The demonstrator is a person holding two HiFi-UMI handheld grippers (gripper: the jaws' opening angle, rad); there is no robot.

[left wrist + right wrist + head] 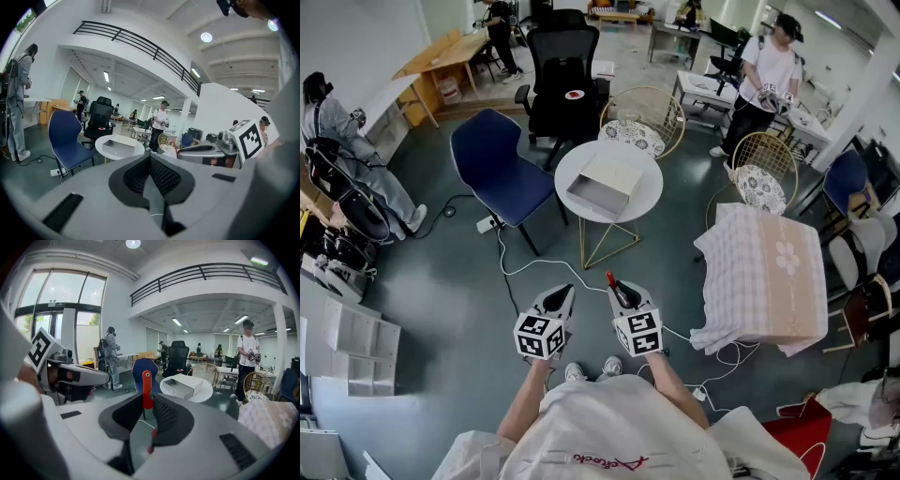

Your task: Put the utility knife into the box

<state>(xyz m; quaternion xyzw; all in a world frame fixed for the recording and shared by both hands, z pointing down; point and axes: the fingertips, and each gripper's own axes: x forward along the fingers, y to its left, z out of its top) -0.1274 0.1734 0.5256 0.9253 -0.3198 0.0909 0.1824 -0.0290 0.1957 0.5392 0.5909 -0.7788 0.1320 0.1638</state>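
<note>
Right gripper view showed the right gripper (pixel 146 403) clamped on the red utility knife (pixel 147 386). The knife's rounded end stood upright above the jaw tips at the centre of the frame. The left gripper (pixel 150 158) had its jaws pressed together with nothing between them. In the head view both grippers were held side by side at lower centre, above a grey floor, and the knife's red tip poked out ahead of the right one. The open grey box (pixel 602 186) sat on a round white table (pixel 651 194) at upper centre, well apart from the knife. A blue chair (pixel 500 174) stood just left of the table, and a checked cloth (pixel 767 277) draped a table at the right.
</note>
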